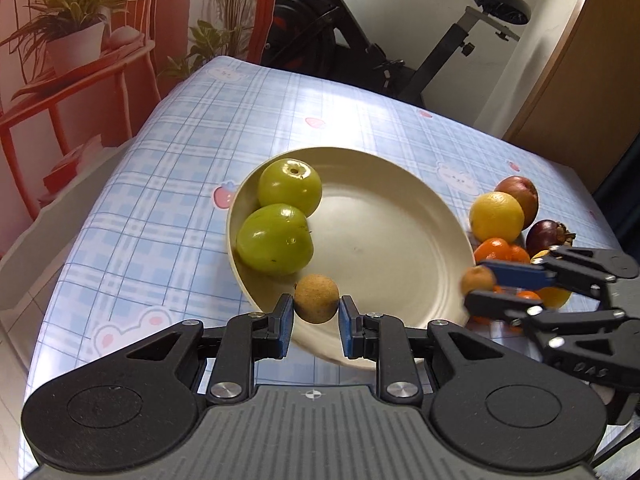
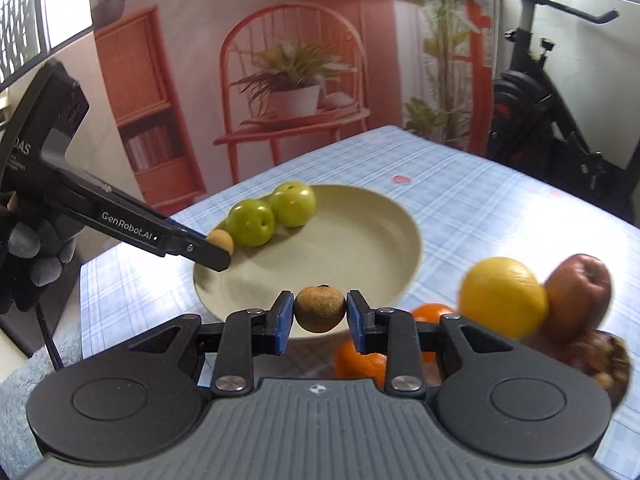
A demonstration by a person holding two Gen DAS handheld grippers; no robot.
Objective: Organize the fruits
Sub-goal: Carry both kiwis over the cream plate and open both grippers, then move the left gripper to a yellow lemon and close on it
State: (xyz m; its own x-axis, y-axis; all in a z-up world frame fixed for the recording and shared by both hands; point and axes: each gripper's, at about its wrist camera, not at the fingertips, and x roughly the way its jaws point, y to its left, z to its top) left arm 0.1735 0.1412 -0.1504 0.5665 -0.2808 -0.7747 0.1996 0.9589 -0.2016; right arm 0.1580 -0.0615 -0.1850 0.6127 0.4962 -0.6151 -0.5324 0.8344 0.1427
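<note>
While each gripper pinches a small brown longan-like fruit, two green apples (image 1: 280,216) already sit at the left rim of the cream plate (image 1: 400,248).

Left gripper (image 1: 316,316) clamps its fruit (image 1: 317,298) over the plate's near rim, probably about to set it down; right gripper (image 2: 320,316) carries its fruit (image 2: 320,309) from the pile beside the plate: lemon (image 2: 502,296), red apple (image 2: 578,300), tangerines (image 2: 360,360). Motion blur and the right gripper hide the lower fruits.
</note>
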